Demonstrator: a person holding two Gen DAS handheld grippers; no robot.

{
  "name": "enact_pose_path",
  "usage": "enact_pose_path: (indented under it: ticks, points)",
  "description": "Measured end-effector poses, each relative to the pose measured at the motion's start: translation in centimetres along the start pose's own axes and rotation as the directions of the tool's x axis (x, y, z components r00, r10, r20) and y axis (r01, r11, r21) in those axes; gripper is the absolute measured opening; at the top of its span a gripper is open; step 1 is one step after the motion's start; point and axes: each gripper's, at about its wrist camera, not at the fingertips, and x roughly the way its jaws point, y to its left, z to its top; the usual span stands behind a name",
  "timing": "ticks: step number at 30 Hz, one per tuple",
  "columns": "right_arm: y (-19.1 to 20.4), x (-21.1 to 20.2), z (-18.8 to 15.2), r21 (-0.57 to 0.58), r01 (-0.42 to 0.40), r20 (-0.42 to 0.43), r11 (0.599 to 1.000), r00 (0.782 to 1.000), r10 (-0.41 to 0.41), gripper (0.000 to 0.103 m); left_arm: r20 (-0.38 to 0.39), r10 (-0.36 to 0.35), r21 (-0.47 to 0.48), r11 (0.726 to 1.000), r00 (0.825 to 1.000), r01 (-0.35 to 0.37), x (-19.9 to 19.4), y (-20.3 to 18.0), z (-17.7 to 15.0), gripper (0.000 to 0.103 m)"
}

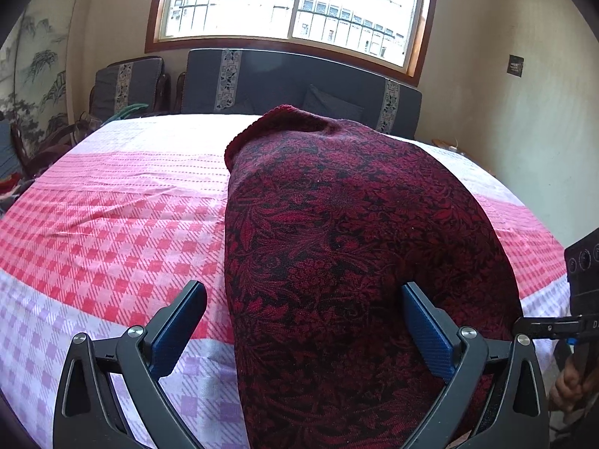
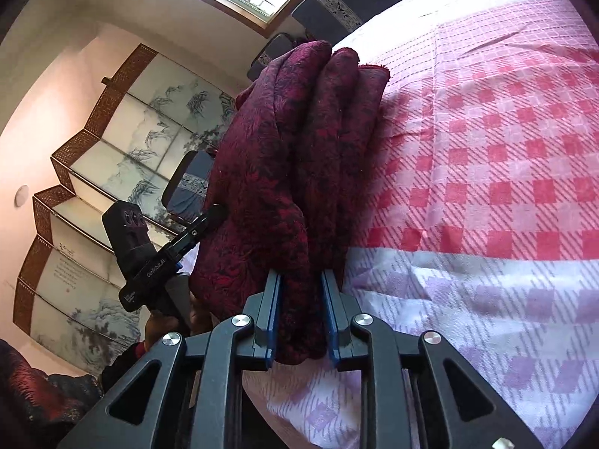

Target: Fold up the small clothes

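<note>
Open checked bedsheet (image 1: 112, 232) lies left of the red patterned garment (image 1: 355, 243) (dark cushions (image 1: 232, 78) line the far edge).

Near end of red patterned garment (image 1: 355, 243) is cut off by bottom edge in left wrist view. Hand (image 1: 572, 381) at right edge is only partly seen. In right wrist view, cloth bunched between right gripper (image 2: 301, 321) pads hides its own lower layers.

Left wrist view looked forward and downward between own tongs (image 1: 305, 318), across pink-and-lilac checked bedsheet (image 1: 112, 232) toward wood-framed window (image 1: 292, 3). Right wrist view sat rolled sideways, very near bunched dark red floral knit garment (image 2: 284, 172). Both shared garment, bedsheet, window, painted folding screen (image 2: 123, 149); each caught other's tongs.
</note>
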Motion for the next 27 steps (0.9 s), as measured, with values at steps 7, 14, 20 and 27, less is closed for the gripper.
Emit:
enact_pose_path:
  ticks: [7, 14, 20, 27]
  points:
    - [4.1, -2.3, 2.2, -0.160, 0.091, 0.086, 0.983, 0.993, -0.078, 0.072, 0.053, 0.137, 0.142, 0.979, 0.989, -0.143, -1.1, -2.7, 0.4, 0.102]
    - [4.6, -0.9, 3.3, -0.167, 0.130, 0.080, 0.977, 0.990, -0.118, 0.078, 0.065, 0.164, 0.133, 0.976, 0.984, -0.171, -1.5, -2.5, 0.5, 0.102]
    - [4.3, 1.0, 3.9, -0.157, 0.133, 0.057, 0.979, 0.990, -0.126, 0.083, 0.083, 0.197, 0.129, 0.970, 0.977, -0.206, -1.9, -2.0, 0.9, 0.102]
    - [3.3, 2.5, 4.8, -0.143, 0.152, 0.040, 0.978, 0.988, -0.147, 0.088, 0.090, 0.228, 0.134, 0.962, 0.970, -0.238, -1.8, -1.4, 1.6, 0.102]
